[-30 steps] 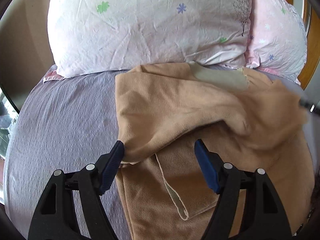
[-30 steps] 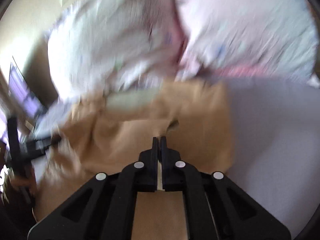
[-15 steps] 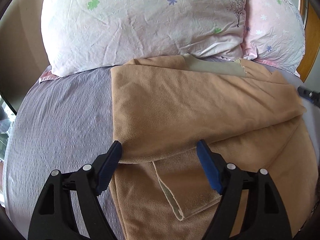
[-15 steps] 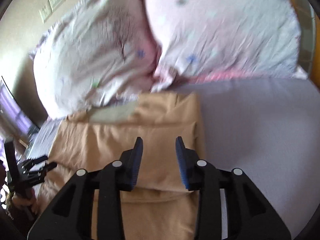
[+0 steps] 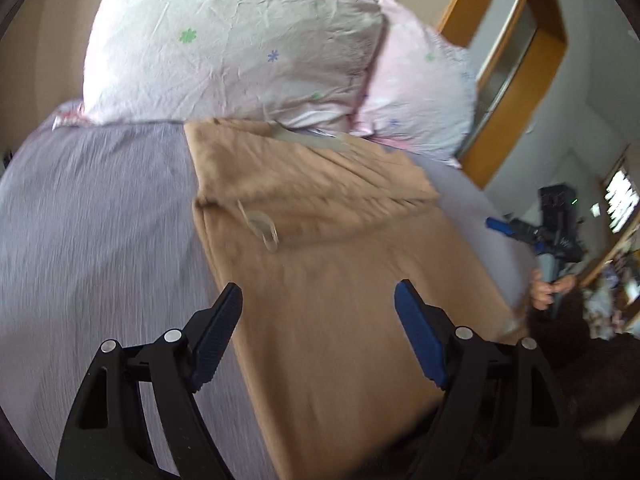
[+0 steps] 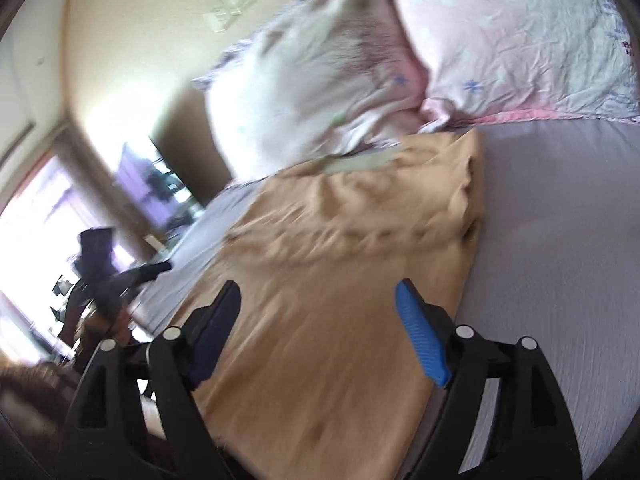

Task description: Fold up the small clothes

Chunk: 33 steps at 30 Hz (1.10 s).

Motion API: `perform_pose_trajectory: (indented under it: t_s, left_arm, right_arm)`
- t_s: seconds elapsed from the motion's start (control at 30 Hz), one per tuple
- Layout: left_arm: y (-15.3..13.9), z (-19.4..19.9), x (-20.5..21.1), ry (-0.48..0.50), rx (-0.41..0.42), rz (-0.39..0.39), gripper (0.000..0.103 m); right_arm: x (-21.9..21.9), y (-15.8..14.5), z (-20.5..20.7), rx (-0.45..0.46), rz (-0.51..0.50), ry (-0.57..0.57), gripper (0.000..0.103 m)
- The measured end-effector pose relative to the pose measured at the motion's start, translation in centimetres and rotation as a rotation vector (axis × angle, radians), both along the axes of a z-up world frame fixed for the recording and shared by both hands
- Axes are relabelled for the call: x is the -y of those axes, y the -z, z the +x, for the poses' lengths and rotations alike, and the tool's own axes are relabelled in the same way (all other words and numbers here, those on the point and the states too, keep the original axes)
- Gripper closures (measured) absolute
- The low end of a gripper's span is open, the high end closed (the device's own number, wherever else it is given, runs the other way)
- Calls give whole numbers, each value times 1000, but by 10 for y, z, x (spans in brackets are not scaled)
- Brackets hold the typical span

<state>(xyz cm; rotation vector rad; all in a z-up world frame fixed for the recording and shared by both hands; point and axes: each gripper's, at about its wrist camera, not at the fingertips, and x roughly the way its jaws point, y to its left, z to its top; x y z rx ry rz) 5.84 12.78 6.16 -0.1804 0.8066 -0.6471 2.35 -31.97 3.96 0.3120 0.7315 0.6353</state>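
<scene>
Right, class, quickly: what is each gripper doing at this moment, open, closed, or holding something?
Left gripper: jaws open, holding nothing, above the tan garment.
Right gripper: jaws open, holding nothing, above the same garment.

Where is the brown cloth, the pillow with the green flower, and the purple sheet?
brown cloth (image 5: 340,312), left wrist view, flat lower layer.
pillow with the green flower (image 5: 224,48), left wrist view, middle of its front.
purple sheet (image 5: 100,216), left wrist view, bare part left of the cloth.

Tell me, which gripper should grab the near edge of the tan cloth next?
Probably either: the left gripper and right gripper are both open, empty, above the tan fleece garment's near half.
</scene>
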Motion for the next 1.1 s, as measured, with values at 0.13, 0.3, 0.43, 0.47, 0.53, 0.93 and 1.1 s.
perform_pose_trajectory:
  t_s: [0.13, 0.3, 0.43, 0.47, 0.53, 0.93, 1.1]
  left_arm:
    - [27, -58, -40, 2, -87, -107, 22]
    - [75, -88, -55, -3, -227, -141, 22]
    - [98, -80, -35, 50, -276, -184, 22]
    - [101, -78, -30, 58, -283, -181, 22]
    - [107, -69, -16, 76, -297, -175, 22]
    - [116, -66, -12, 14, -348, -321, 98]
    - [65, -62, -18, 39, -239, -402, 98]
  right_arm:
    - [16, 27, -71, -76, 41, -102, 18]
    - [48, 59, -128, -204, 88, -18, 18]
    - [59, 87, -122, -295, 78, 78, 17]
    - [58, 96, -119, -316, 89, 81, 17]
    - [50, 108, -111, -328, 131, 50, 17]
    - [20, 109, -92, -235, 305, -167, 97]
    - [24, 41, -79, -46, 314, -181, 97]
